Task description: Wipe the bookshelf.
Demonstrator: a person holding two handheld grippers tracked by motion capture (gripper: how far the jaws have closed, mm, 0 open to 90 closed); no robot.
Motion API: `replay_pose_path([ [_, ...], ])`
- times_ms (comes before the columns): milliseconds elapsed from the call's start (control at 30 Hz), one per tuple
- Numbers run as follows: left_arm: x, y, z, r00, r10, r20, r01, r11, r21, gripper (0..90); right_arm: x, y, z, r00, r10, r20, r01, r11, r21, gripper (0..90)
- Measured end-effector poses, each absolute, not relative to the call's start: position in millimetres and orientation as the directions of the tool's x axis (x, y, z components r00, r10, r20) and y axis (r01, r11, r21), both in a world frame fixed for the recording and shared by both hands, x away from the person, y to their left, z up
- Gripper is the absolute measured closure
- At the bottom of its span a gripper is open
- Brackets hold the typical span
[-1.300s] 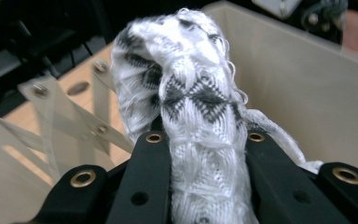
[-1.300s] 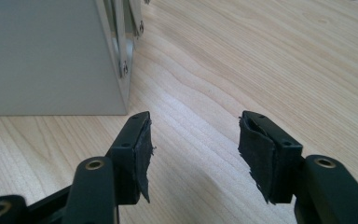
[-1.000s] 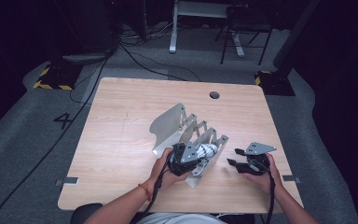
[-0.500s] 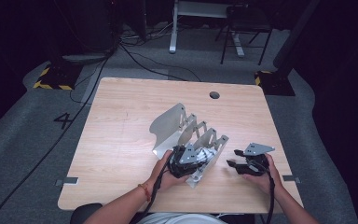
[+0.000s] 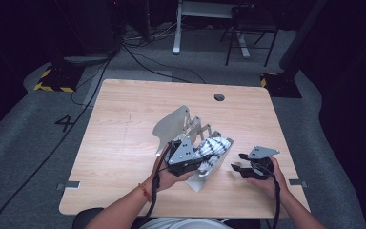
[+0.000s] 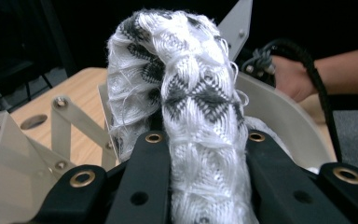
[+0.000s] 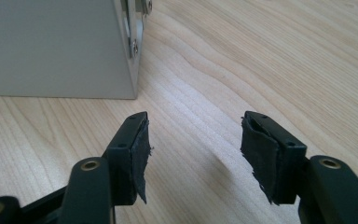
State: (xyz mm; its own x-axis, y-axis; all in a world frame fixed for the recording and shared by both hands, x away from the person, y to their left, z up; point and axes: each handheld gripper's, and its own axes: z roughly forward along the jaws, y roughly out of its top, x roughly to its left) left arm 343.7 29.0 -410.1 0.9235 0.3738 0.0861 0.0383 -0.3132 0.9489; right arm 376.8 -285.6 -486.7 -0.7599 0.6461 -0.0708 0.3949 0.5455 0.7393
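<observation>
Two black jaws clamp a fuzzy knitted sock [image 6: 186,116].

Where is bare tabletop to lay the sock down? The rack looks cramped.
Free: the table's whole left half beside the metal rack, and the far strip by the round hole. Crowded: the near middle, where the left gripper holds the sock and the right gripper hovers.

I count: one knitted cloth [image 6: 186,107], one metal rack [image 5: 181,125], two grippers, one tabletop [image 5: 124,124].
</observation>
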Motion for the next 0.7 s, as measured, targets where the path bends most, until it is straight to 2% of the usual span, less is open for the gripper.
replay_pose_path([
  [367, 349, 20, -445, 0.946, 0.315, 0.078, 0.077, -0.453, 0.888, 80.3, 378, -286, -489, -0.766, 0.639, -0.066, 0.406, 0.56, 0.722, 42.0],
  [700, 344, 15, -487, 0.959, 0.265, 0.104, 0.099, -0.651, 0.752, 80.1, 378, -285, -492, -0.766, 0.639, -0.062, 0.414, 0.566, 0.713, 41.3],
])
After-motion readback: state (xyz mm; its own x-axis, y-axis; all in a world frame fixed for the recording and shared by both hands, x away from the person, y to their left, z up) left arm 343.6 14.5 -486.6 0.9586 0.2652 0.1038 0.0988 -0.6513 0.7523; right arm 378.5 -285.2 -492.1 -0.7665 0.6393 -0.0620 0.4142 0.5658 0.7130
